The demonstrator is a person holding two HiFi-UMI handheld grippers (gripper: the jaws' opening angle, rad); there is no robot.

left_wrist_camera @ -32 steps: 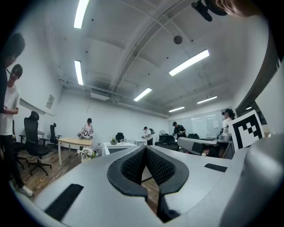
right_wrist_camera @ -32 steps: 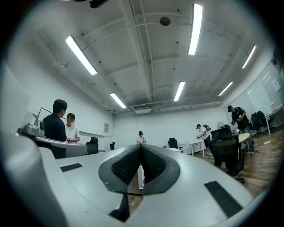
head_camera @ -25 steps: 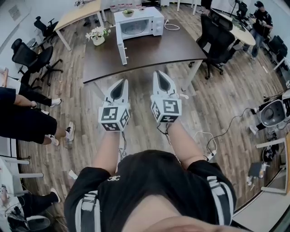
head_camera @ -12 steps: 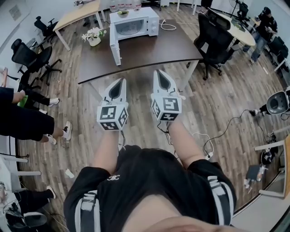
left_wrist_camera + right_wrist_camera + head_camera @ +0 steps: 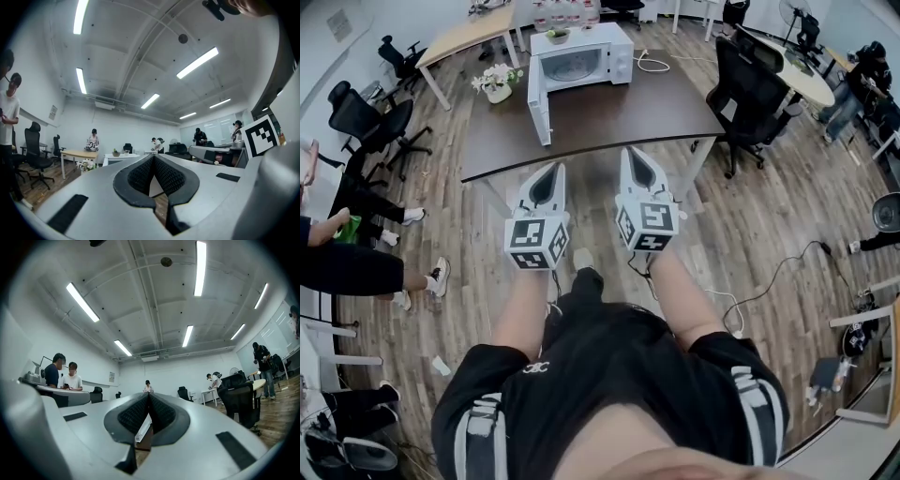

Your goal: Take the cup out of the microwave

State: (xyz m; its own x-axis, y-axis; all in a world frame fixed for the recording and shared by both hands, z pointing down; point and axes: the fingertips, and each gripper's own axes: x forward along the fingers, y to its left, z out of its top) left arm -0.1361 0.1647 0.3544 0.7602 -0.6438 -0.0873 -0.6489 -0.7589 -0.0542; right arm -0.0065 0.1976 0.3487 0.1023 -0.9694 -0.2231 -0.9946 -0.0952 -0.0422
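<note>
A white microwave (image 5: 581, 58) stands at the far end of a dark brown table (image 5: 628, 108), its door (image 5: 539, 103) swung open to the left. I cannot make out a cup inside it. My left gripper (image 5: 549, 172) and right gripper (image 5: 634, 156) are held side by side over the floor, just short of the table's near edge, pointing at the microwave. Both are shut with nothing between the pads. In the left gripper view the left gripper (image 5: 153, 158) aims at the distant microwave (image 5: 123, 160). The right gripper (image 5: 149, 396) shows its pads meeting.
A small bowl (image 5: 556, 36) sits on top of the microwave, and a flower pot (image 5: 498, 82) stands at the table's left corner. Black office chairs (image 5: 752, 86) stand to the right of the table and another (image 5: 366, 117) to the left. Seated people's legs (image 5: 356, 267) are at far left. Cables (image 5: 769, 281) lie on the floor.
The person has stepped forward, one foot now showing below the grippers. Both grippers have moved a little toward the table, still shut and side by side.
</note>
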